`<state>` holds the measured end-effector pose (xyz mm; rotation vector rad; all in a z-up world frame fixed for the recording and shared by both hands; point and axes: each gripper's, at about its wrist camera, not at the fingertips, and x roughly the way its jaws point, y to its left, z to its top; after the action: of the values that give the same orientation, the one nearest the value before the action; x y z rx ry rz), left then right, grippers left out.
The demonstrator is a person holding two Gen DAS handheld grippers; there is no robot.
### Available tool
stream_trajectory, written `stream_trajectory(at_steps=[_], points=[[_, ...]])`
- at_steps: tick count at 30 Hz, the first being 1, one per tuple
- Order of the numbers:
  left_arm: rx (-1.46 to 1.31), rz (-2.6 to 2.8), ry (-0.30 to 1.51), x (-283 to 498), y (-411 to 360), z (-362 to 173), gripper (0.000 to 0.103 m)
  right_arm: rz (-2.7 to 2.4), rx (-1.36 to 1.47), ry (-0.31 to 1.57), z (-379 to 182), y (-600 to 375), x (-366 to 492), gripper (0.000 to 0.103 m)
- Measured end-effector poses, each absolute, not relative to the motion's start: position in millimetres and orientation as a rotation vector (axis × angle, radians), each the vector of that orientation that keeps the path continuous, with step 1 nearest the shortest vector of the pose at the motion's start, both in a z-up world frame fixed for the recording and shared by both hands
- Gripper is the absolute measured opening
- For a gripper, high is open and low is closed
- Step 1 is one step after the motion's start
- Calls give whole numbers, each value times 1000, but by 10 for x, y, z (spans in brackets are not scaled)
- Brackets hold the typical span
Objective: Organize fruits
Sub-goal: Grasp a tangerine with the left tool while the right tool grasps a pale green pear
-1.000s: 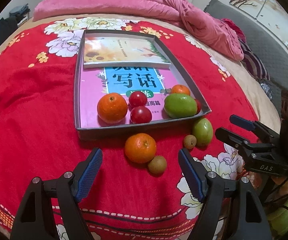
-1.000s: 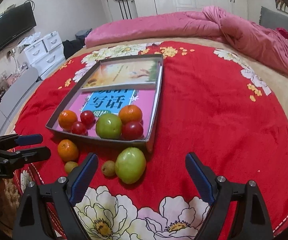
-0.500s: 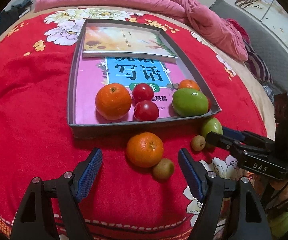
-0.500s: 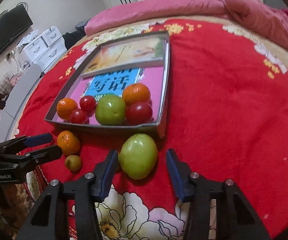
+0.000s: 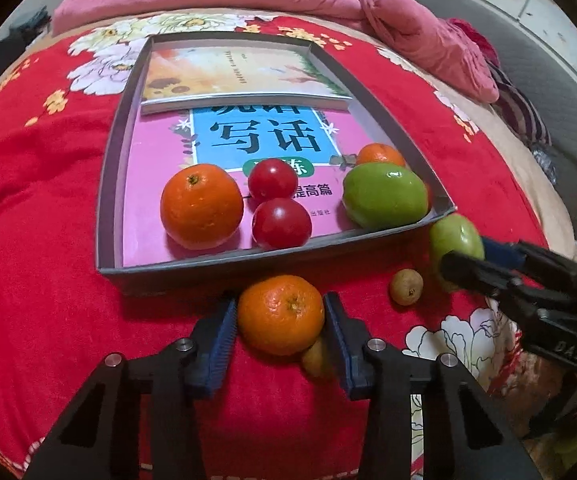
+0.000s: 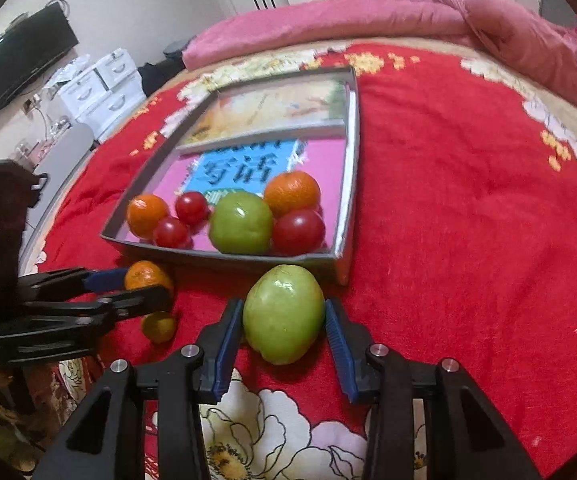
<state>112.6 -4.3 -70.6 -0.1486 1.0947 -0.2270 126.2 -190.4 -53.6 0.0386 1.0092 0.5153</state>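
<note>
red bedspread (image 5: 40, 208) with white flowers is spread under a shallow grey tray (image 5: 108, 184), in which two books (image 5: 248, 136) lie with fruit already gathered at the near end: an orange, two red tomatoes, a green fruit and another orange behind it. just outside the tray's near wall, a loose orange (image 5: 281, 314) is bracketed by the left gripper (image 5: 280, 320), whose jaws have just been closing, and the blue pads appear to be touching its sides. a loose green fruit (image 6: 284, 314) is framed the same way by the right gripper (image 6: 284, 328), whose jaws have also just been narrowing; a sliver of gap may remain on the left pad, though the blur makes this hard to judge. two small brownish fruits (image 5: 407, 287) are left on the spread nearby, one half hidden under the left gripper's right finger. the grasping step is judged to be in hand for both pieces. next, a firm hold is called for, then each fruit must be lifted clear of the tray's wall and set down in a free spot without knocking the fruit already inside.
</note>
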Motion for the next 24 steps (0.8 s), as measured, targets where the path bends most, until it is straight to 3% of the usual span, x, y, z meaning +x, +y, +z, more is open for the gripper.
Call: stream_trajectory(at_steps=[6, 17, 24], points=[[-158, -236, 1069, 1047, 35, -582, 43, 556, 42, 933, -375, -1907, 1207, 42], [-201, -165, 866, 893, 400, 10, 43, 608, 20, 781, -90, -1857, 1112, 42], [-227, -110, 830, 985, 628, 39, 43, 586, 8, 763, -74, -1874, 1131, 42]])
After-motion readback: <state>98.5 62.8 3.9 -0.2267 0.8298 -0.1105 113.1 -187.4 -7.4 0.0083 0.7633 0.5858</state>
